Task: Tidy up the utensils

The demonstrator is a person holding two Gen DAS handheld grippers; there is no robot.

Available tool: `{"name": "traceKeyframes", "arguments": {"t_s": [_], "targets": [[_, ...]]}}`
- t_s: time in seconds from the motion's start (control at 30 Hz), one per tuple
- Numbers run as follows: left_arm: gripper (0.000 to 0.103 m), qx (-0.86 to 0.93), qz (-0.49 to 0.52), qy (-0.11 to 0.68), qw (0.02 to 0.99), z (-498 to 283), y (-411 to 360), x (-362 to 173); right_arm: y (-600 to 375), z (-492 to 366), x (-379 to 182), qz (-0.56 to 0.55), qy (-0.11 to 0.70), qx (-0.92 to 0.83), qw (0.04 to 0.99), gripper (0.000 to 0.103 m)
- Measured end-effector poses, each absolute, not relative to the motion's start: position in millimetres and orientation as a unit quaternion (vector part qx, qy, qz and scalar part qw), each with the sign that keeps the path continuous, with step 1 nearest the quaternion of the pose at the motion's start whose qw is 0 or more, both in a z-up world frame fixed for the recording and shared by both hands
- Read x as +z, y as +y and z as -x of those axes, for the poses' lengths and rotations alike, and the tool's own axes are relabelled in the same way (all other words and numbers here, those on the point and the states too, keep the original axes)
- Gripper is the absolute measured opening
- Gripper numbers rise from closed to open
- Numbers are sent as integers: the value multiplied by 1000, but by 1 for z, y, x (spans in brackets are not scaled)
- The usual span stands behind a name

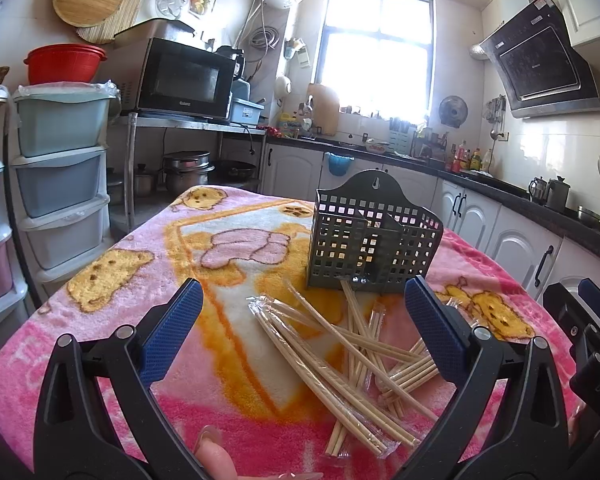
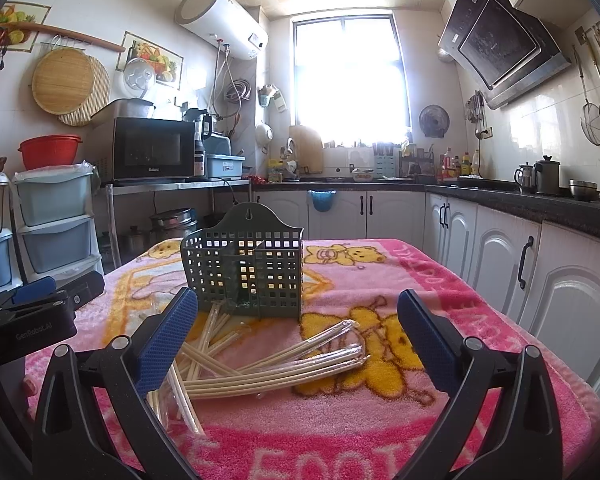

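While both claws hang wide apart over the pink bear-print blanket [image 2: 380, 432] on the counter, nothing sits between either pair of blue pads. Left claw [image 1: 304, 312] gapes above the scattered heap of wrapped bamboo chopsticks [image 1: 360, 364], with the grey perforated utensil caddy [image 1: 370, 240] standing upright just behind them. Right claw [image 2: 296, 320] is spread open too, facing the caddy and the chopsticks fanned below it.

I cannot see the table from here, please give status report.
Left gripper open, empty. Right gripper open, empty. Wrapped chopsticks loose in a pile on blanket, in front of empty holder. Nothing in the way.
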State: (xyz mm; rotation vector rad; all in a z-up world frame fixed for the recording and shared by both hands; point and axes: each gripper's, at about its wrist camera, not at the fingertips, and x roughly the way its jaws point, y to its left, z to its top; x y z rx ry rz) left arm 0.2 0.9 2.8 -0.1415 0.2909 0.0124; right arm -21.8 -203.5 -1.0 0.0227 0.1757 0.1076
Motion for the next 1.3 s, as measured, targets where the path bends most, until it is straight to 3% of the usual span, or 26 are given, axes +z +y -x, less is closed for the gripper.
{"name": "traceKeyframes", "arguments": {"t_s": [0.57, 1.3], "targets": [[93, 17, 83, 169, 982, -12, 11, -2, -199, 6, 1, 5, 106, 79, 991, 97], [93, -10, 184, 279, 942, -82, 80, 1, -167, -58, 16, 22, 187, 160, 969, 97]]}}
